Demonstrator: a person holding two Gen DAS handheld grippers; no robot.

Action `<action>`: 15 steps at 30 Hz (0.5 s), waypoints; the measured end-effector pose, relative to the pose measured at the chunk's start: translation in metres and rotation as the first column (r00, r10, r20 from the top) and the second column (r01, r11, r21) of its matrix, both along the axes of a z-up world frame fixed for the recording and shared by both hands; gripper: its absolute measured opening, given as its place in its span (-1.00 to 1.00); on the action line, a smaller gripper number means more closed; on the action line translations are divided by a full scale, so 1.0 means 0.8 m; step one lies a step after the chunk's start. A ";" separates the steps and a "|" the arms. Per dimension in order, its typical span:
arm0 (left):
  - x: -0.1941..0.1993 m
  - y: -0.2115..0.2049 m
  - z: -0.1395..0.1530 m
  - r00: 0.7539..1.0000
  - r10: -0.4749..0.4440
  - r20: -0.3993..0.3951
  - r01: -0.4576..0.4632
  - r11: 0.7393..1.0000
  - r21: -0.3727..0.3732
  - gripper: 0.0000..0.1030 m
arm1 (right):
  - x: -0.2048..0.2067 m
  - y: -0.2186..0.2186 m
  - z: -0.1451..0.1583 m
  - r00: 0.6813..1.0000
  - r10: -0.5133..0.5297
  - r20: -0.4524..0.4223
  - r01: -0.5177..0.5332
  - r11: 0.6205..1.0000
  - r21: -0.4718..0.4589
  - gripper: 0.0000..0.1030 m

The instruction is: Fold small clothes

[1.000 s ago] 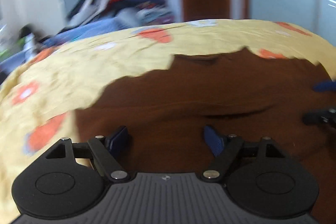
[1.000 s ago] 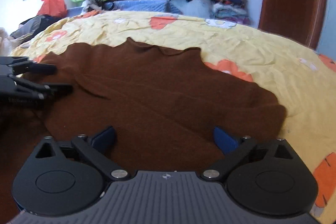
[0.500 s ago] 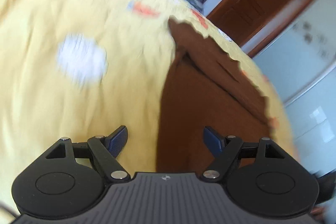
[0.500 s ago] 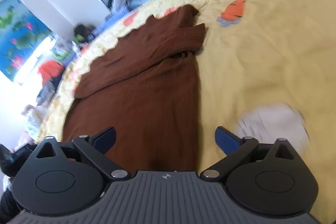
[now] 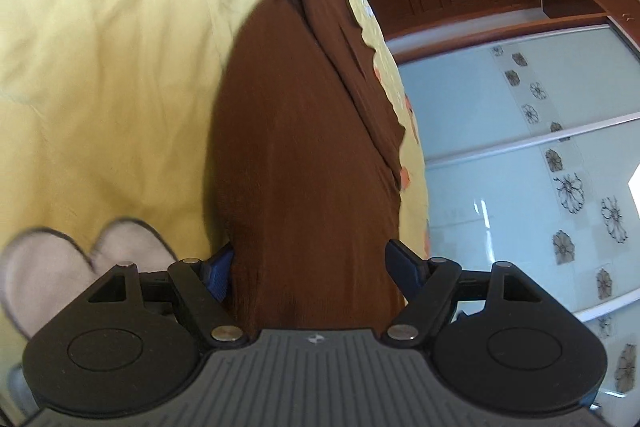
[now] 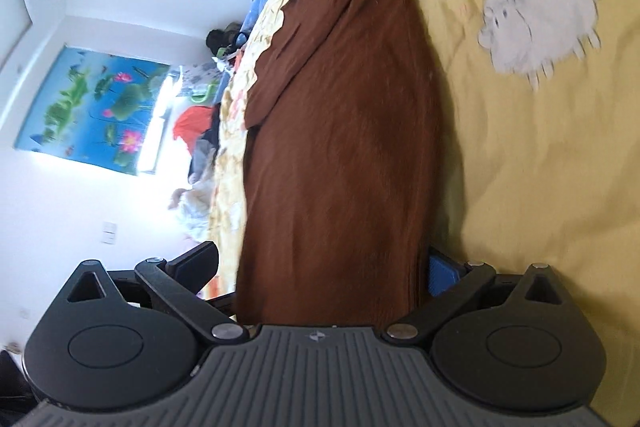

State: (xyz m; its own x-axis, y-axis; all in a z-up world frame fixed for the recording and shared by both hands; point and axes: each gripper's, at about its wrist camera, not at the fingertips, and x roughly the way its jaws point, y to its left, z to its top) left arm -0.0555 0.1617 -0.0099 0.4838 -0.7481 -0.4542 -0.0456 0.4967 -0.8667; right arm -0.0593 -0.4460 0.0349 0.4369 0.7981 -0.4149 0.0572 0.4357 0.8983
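We have the brown sweater [image 5: 304,163] running lengthwise straight ahead between both spread jaws; left hand-held gripper [image 5: 308,267] and right hand-held gripper [image 6: 324,267] straddle its near end, neither clamped yet

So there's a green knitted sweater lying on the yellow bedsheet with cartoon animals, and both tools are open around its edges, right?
Nearly. The knitted sweater is brown, not green, as the right wrist view shows plainly. The rest holds: it lies on the yellow bedsheet with cartoon animals, and both the left tool and the right tool are open around its edges.
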 end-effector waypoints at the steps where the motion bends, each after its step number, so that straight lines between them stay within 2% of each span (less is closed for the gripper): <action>1: -0.001 0.006 0.001 1.000 0.019 0.006 -0.019 1.000 0.016 0.50 | -0.003 -0.001 0.001 1.000 -0.002 -0.002 0.002 1.000 0.001 0.99; 5: -0.004 0.022 0.000 0.998 0.059 -0.008 -0.059 0.997 0.052 0.50 | -0.004 0.001 0.001 1.000 0.001 0.002 -0.001 1.000 -0.001 0.99; 8: 0.002 0.014 0.000 0.999 0.036 -0.012 -0.035 0.998 0.058 0.50 | 0.002 0.006 0.002 1.000 0.018 0.009 -0.018 1.000 -0.017 0.99; 12: 0.000 0.013 -0.007 1.000 -0.010 -0.024 0.011 1.000 0.025 0.50 | 0.010 0.013 0.004 0.999 0.036 0.013 -0.035 0.999 -0.041 1.00; 14: -0.001 0.008 -0.007 0.999 -0.033 -0.024 0.034 0.999 0.031 0.45 | 0.013 0.014 0.004 0.999 0.039 0.013 -0.038 0.998 -0.042 1.00; 15: -0.004 0.007 -0.008 0.998 -0.048 -0.032 0.049 0.998 0.037 0.31 | 0.012 0.014 0.005 0.999 0.038 0.012 -0.038 0.998 -0.042 0.99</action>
State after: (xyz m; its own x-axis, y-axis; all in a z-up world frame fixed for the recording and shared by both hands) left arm -0.0591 0.1677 -0.0160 0.4326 -0.7523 -0.4969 -0.0472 0.5315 -0.8457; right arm -0.0495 -0.4352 0.0386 0.4121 0.7963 -0.4427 0.0279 0.4746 0.8797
